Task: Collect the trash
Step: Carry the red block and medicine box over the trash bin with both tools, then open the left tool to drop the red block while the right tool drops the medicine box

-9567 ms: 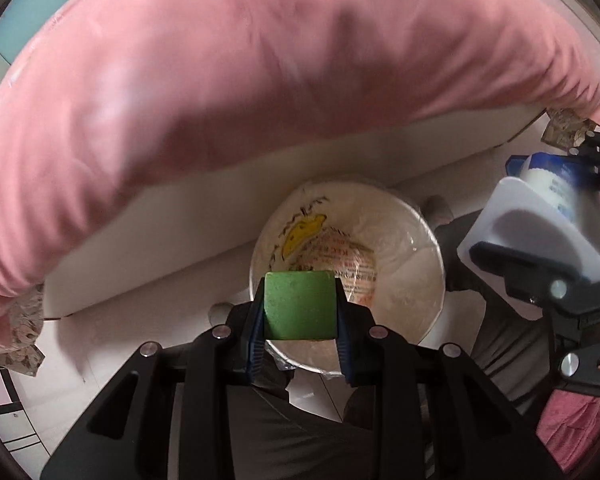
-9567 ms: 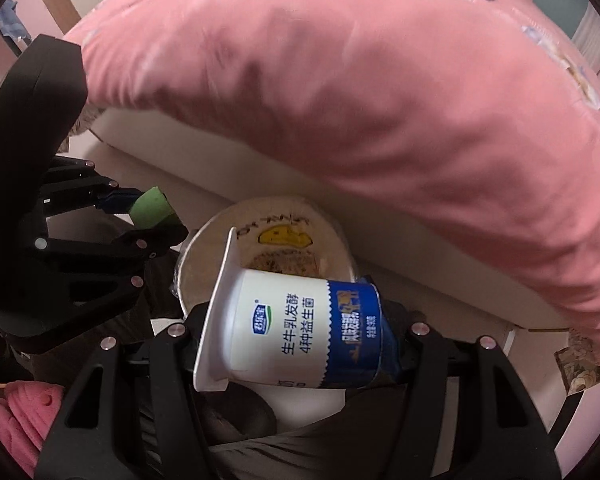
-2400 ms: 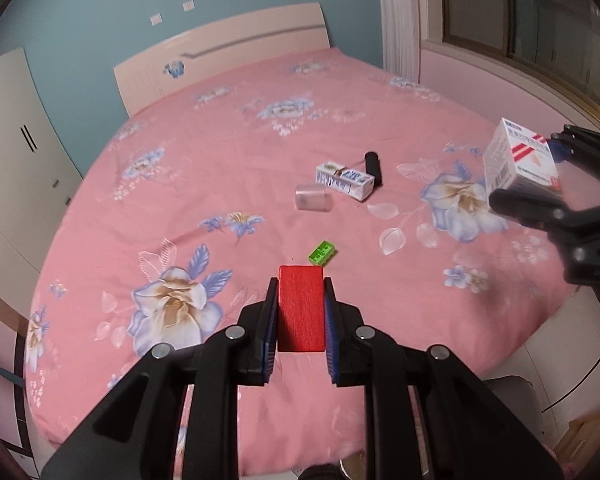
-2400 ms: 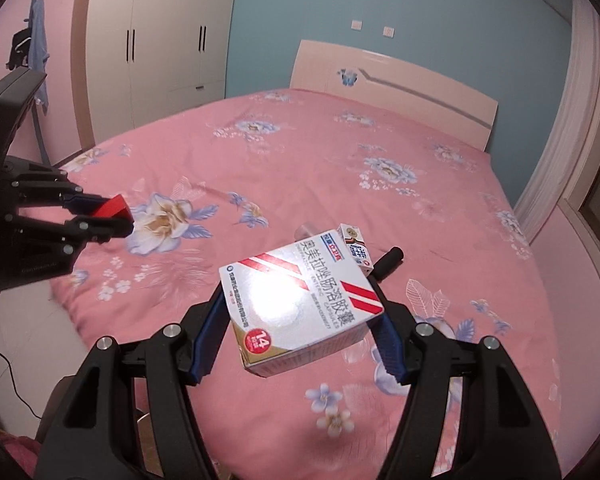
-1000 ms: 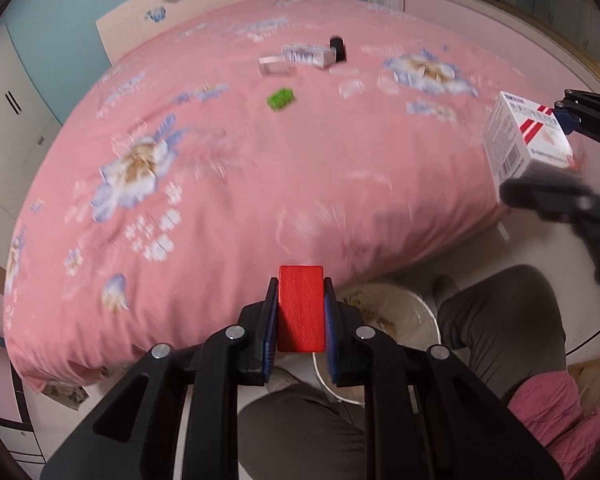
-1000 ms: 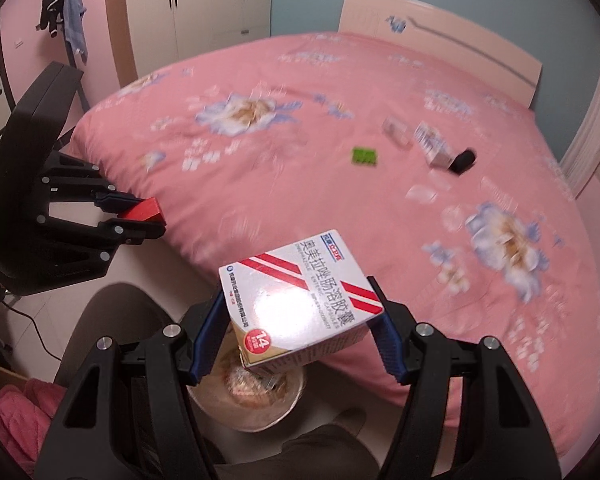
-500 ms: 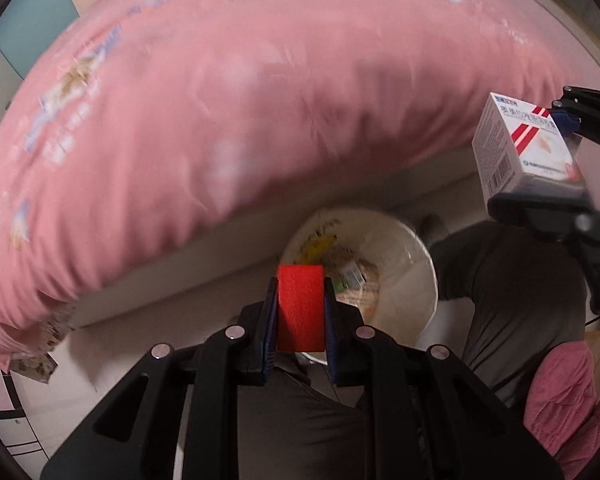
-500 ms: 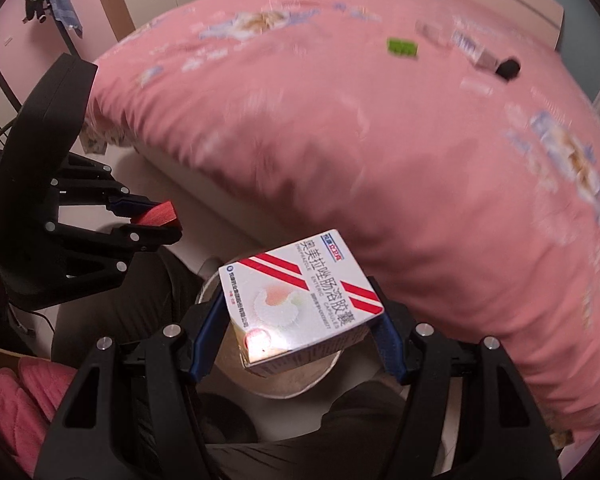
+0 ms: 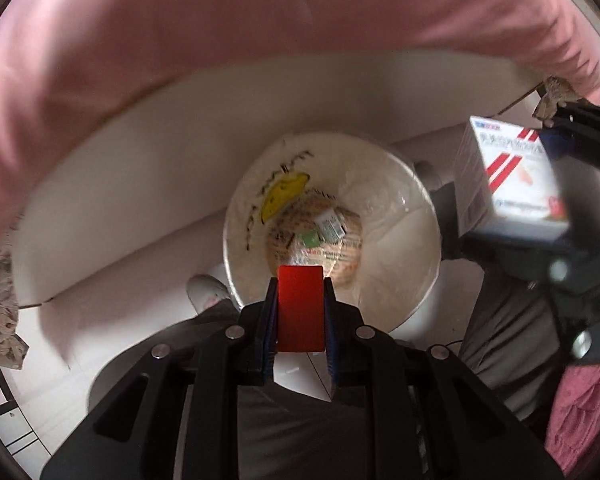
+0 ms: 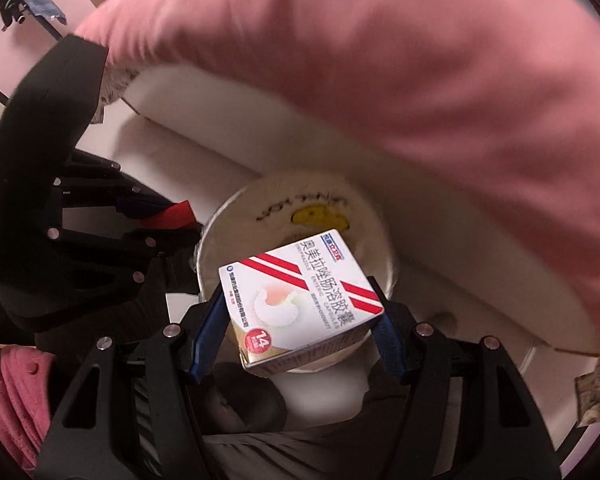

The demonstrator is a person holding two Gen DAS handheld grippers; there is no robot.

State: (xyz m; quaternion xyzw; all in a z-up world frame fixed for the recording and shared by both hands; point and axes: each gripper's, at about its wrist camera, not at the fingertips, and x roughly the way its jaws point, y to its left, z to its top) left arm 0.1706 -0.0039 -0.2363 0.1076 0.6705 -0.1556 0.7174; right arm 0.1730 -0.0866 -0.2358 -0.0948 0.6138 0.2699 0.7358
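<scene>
A round white trash bin [image 9: 404, 240] lined with clear plastic stands on the floor by the bed, with several pieces of trash at its bottom. My left gripper [image 9: 300, 308] is shut on a red block [image 9: 300, 312] and holds it over the bin's near rim. My right gripper [image 10: 300, 316] is shut on a white medicine box with red stripes [image 10: 300, 300] above the bin [image 10: 364, 208]. The box [image 9: 504, 176] also shows at the right in the left wrist view. The left gripper with the red block [image 10: 172, 212] shows at the left in the right wrist view.
The pink bedspread [image 9: 260, 28] hangs over the white bed base [image 9: 160, 160] just behind the bin. The person's grey-trousered legs [image 9: 500, 336] and white slippers [image 9: 208, 292] flank the bin. A pink cloth [image 10: 12, 396] lies at the lower left.
Both grippers have tilted further down from the bed top and moved closer over the bin. The red block and the medicine box stay gripped.
</scene>
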